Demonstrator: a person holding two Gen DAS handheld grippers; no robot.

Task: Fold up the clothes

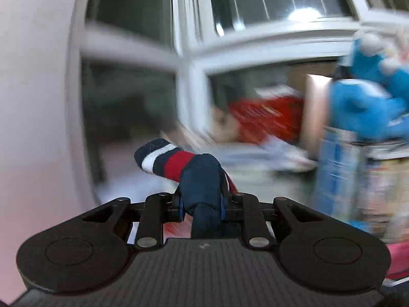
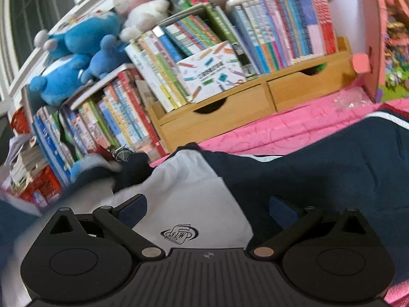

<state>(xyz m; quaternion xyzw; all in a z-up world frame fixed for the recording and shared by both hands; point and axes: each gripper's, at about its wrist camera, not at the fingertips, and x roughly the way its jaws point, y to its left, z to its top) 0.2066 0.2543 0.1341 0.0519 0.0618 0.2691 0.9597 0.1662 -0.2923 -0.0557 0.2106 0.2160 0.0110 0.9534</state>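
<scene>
Closed on a striped cuff [image 1: 163, 161]: left gripper [image 1: 202, 199], jaws pinched on bunched navy cloth, cuff end of navy, white and red poking past the fingertips, raised in front of a window frame [image 1: 189, 58]; view blurred. Right gripper [image 2: 207, 212] spread wide, holding nothing, low over the garment [image 2: 319, 174] spread on a pink bedcover [image 2: 268, 128]; white lining with a printed logo [image 2: 179, 232] turned up between the pads. Bookshelf [image 2: 230, 51] and blue plush toys [image 2: 76, 58] close behind. Risks, as judgement: thin bunched pinch may slip and drop the sleeve; unpinned body may drag and wrinkle; raised sleeve may brush the toys.
</scene>
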